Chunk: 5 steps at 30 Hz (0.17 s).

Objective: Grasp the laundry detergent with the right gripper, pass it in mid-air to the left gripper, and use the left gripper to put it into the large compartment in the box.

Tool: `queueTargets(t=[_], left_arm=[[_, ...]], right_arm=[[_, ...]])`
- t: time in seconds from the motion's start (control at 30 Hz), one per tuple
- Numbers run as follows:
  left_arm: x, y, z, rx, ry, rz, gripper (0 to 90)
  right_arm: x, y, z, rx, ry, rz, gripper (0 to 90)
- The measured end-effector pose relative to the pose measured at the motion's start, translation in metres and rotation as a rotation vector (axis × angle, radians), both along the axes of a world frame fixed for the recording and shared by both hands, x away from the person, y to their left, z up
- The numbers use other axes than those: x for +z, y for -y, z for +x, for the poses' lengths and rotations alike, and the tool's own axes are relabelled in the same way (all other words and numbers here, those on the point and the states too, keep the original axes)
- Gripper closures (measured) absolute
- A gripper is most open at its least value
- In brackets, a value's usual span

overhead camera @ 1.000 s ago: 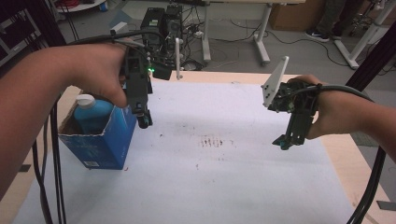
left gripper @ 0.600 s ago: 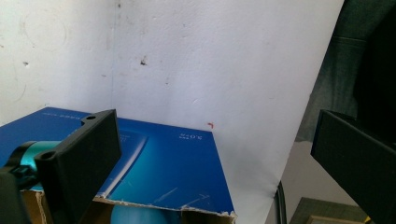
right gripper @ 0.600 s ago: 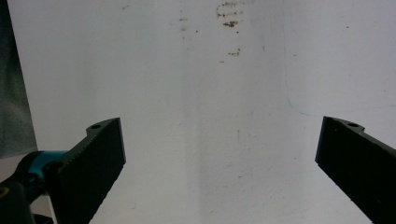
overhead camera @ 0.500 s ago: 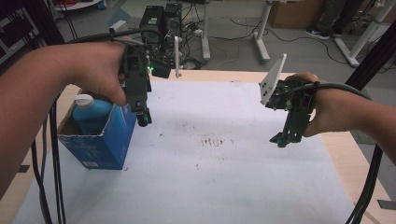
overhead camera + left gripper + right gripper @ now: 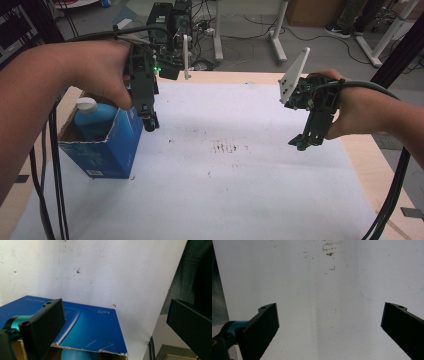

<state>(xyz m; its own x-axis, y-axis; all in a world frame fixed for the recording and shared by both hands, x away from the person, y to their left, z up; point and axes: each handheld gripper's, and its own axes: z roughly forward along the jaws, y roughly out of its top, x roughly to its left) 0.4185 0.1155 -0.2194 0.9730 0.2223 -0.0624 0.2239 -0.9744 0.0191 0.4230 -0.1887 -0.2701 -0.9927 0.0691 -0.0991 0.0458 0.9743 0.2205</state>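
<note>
Nearest the person, along the left edge of the bench (image 5: 240, 200), a blue carton (image 5: 107, 150) stands upright on the white sheet that covers the bench top. Its top is open and torn, and a blue bottle (image 5: 95, 119) with a white cap (image 5: 86, 104) stands inside it. The carton has not shifted since a second ago.

Just above the carton's right rim hangs the left gripper (image 5: 150, 122), held in the person's left hand (image 5: 97, 75) and pointing down. Its fingers stand wide apart and hold nothing. In the left gripper view the carton's blue side (image 5: 87, 327) lies between and just beyond the two black fingers (image 5: 42, 327), with the torn rim at the bottom. This gripper sits where it was a second ago.

Across the bench, near its right edge and well apart from the carton, the right hand (image 5: 360, 112) holds the right gripper (image 5: 302, 142) above bare white sheet. Its fingers are also spread wide and empty. Compared with a second ago it has drifted a little towards the far edge.

Between the two grippers, mid-bench, a patch of small brown stains (image 5: 225, 148) marks the sheet. Beyond the far edge stand dark equipment and cables on the floor.
</note>
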Motion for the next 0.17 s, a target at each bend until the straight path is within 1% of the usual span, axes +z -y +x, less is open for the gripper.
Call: queueTargets(t=[0.17], left_arm=[[0.0018,0.0020,-0.0036,-0.007,-0.001,-0.009,1.6]], right_arm=[[0.0015,-0.0001,-0.0041,-0.001,0.004,-0.008,0.7]])
